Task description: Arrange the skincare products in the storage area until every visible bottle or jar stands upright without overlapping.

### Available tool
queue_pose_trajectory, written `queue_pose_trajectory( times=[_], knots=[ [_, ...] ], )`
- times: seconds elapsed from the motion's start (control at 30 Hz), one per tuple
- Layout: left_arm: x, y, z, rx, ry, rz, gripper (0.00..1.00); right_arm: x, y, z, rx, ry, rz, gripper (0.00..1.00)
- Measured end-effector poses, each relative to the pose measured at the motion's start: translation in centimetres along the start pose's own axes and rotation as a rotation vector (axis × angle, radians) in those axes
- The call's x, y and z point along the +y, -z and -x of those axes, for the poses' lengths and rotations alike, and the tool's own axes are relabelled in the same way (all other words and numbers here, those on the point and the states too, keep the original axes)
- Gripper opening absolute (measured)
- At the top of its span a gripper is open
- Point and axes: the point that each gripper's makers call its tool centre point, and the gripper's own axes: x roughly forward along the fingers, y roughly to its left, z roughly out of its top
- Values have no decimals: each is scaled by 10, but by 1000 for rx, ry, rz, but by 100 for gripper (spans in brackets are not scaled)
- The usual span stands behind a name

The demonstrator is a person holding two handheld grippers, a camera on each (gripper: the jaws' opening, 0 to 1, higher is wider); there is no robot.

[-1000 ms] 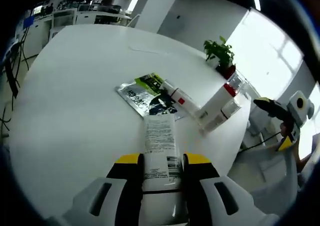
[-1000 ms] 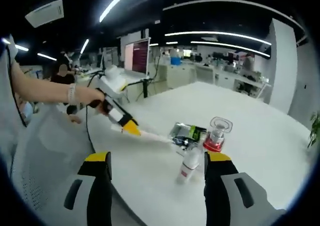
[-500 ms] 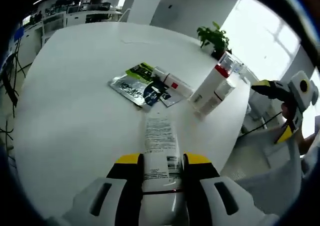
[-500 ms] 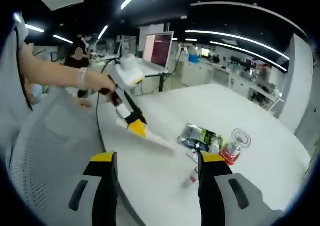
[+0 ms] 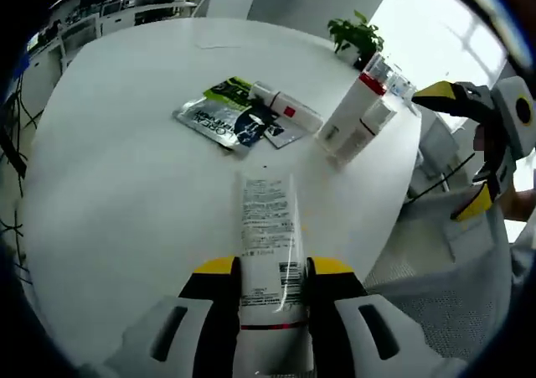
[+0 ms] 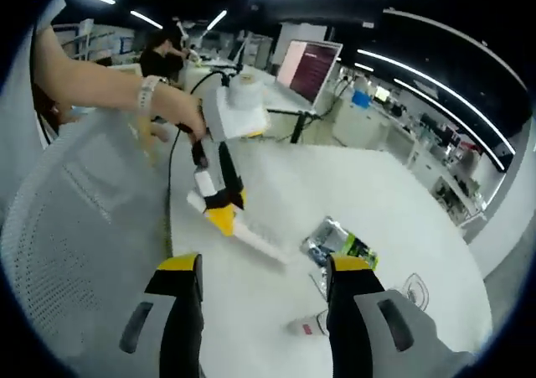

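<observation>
While left tool grips the fine-print tube, sachets read "L'OREAL"

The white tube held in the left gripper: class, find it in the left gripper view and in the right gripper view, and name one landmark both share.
Left gripper view: the white tube runs up from bottom centre, clamped between the yellow-tipped jaws, printed side up.
Right gripper view: the same tube juts right and downward from the left gripper, centre-left, over the white table.
Shared landmark: the silver and green sachet lying flat on the table.
</observation>
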Motion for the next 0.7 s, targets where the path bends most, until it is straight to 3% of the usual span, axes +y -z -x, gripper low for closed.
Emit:
queue_pose_trajectory(
  times=[0.2, 0.7],
  knots=[
    [1, 1, 1, -5, 35, 39, 27, 3, 6, -12, 55, -23, 68, 57],
    [-4, 11, 4, 31, 94, 69, 27, 13, 5, -59, 116, -91, 154, 53]
  ],
)
